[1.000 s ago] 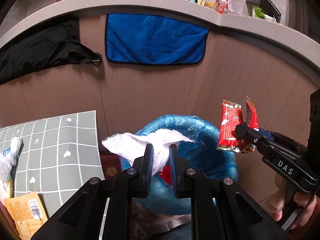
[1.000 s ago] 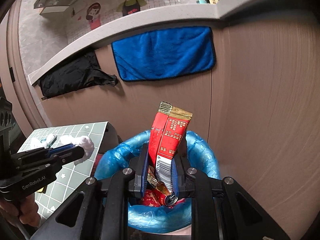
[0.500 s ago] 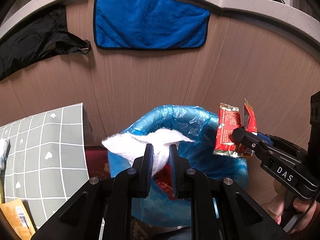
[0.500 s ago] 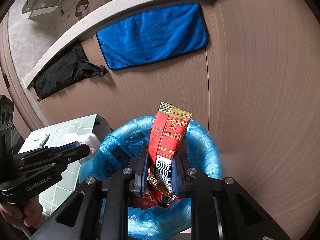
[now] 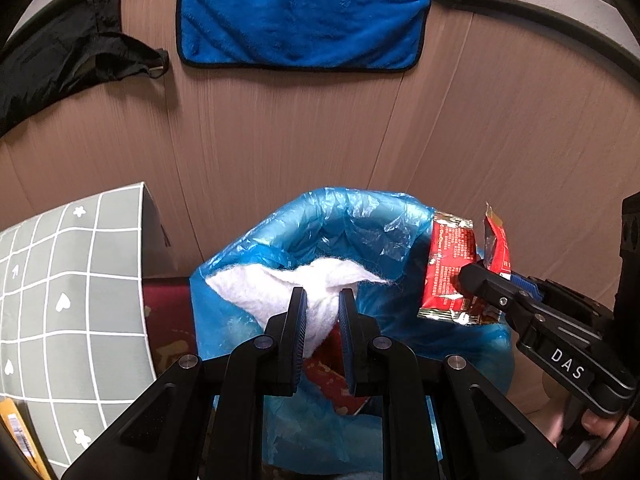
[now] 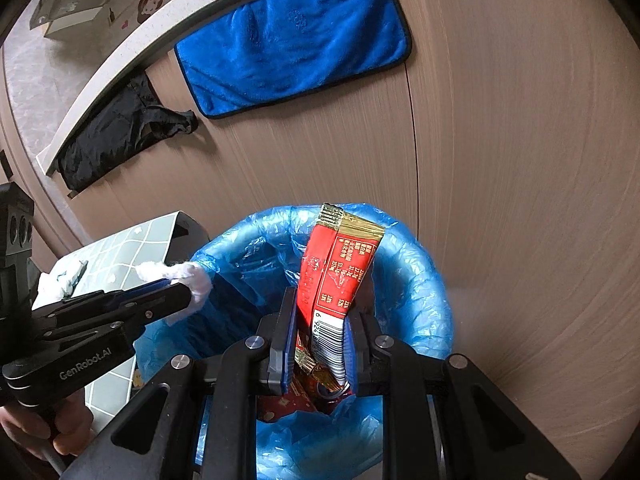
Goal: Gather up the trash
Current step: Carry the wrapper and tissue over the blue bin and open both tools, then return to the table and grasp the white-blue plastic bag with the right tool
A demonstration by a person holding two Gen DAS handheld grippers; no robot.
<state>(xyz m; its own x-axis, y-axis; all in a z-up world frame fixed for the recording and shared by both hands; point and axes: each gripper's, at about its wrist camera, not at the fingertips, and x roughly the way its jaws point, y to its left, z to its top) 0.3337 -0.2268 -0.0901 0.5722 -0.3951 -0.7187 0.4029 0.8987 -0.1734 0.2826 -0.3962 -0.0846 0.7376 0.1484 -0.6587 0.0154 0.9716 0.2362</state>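
Observation:
A bin lined with a blue plastic bag stands against the brown panel wall. My left gripper is shut on a white fluffy wad, held over the bin's left rim. A red and gold snack wrapper stands upright in my right gripper, which is shut on it above the bin's opening. Red packaging lies at the bottom of the bag.
A blue towel and a black cloth hang over the counter edge above. To the bin's left is a grey grid-patterned mat on a low box, with a white crumpled item on it. A hand grips the left tool.
Both grippers have sunk toward the bin with their loads; the bin appears larger and nearer, and the counter top has slid out of the top of both views.

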